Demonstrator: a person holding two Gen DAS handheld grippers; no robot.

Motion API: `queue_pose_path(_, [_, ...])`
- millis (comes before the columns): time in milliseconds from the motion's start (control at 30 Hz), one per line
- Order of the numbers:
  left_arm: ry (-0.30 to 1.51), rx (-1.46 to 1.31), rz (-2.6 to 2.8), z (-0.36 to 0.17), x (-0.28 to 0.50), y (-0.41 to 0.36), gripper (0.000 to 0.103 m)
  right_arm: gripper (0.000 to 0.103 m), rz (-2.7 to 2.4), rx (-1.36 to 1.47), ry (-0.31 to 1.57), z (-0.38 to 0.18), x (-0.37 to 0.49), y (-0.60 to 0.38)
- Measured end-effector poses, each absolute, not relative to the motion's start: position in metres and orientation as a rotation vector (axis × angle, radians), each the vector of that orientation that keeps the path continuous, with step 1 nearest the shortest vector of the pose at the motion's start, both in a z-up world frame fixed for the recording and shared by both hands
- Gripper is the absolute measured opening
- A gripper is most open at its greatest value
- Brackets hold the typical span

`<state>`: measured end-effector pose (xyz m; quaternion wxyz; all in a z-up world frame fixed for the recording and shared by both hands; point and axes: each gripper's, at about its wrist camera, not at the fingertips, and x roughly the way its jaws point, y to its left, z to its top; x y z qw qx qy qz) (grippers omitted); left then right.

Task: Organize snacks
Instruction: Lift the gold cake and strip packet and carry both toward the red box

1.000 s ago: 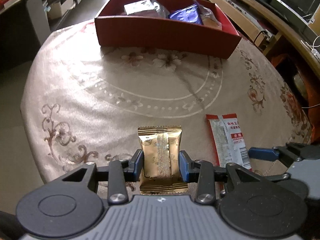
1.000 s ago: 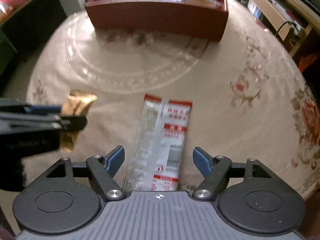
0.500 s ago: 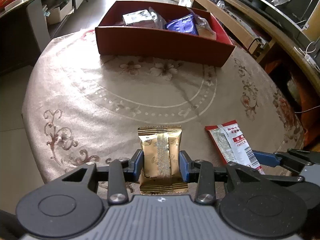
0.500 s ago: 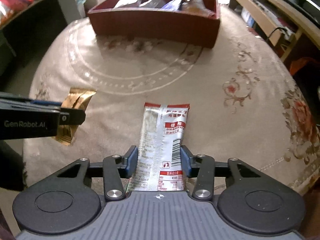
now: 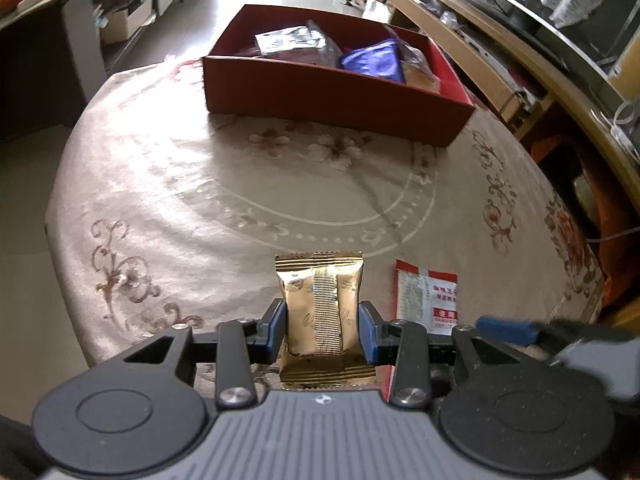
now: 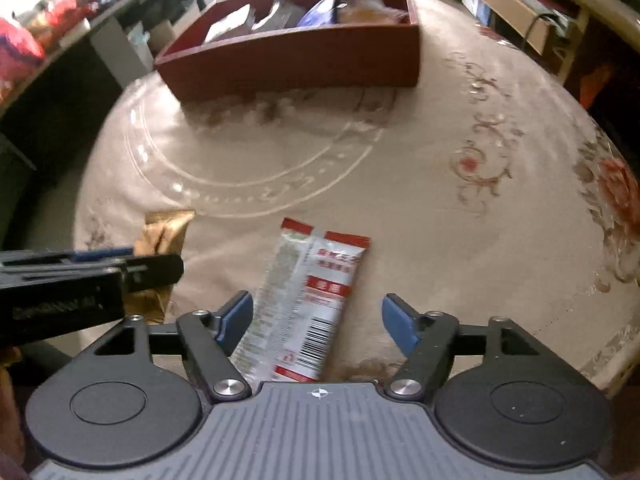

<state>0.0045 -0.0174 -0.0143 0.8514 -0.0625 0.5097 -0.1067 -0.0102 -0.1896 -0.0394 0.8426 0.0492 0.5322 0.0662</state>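
Note:
My left gripper [image 5: 322,330] is shut on a gold snack packet [image 5: 320,312] and holds it above the table's near edge. My right gripper [image 6: 318,320] is open, with its blue pads either side of a red and white snack packet [image 6: 308,300] that lies flat on the tablecloth; that packet also shows in the left wrist view [image 5: 426,294]. A red box [image 5: 332,88] with several snack packets in it stands at the far side of the table; it also shows in the right wrist view [image 6: 296,60]. The left gripper and gold packet [image 6: 160,240] show at the left of the right wrist view.
The round table [image 5: 200,184] has a beige flowered cloth. A wooden bench [image 5: 520,52] runs along the right, and a dark shelf unit [image 5: 48,32] with a cardboard box stands at the left. Floor lies beyond the table's edges.
My right gripper shut on the red and white packet half a second ago and has now opened again, leaving the packet on the cloth. My left gripper has lifted the gold packet higher.

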Motion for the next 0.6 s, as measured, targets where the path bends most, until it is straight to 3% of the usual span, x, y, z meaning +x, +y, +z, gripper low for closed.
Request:
queue_pose_path(167, [1.088,-0.15,-0.216,-0.018,0.004,0.0,0.04,0.085,0.101,0.003,1.156,-0.061,-0.009,-0.156])
queue_pose_path(300, [1.087,-0.141,-0.246,-0.017,-0.001,0.0,0.04,0.056,0.142,-0.09,1.133,-0.055,-0.018,-0.143])
queue_pose_path(600, [1.054,-0.144,-0.282,-0.007,-0.002,-0.01,0.04,0.053,0.105,-0.018,1.094,-0.032,-0.028,-0.173])
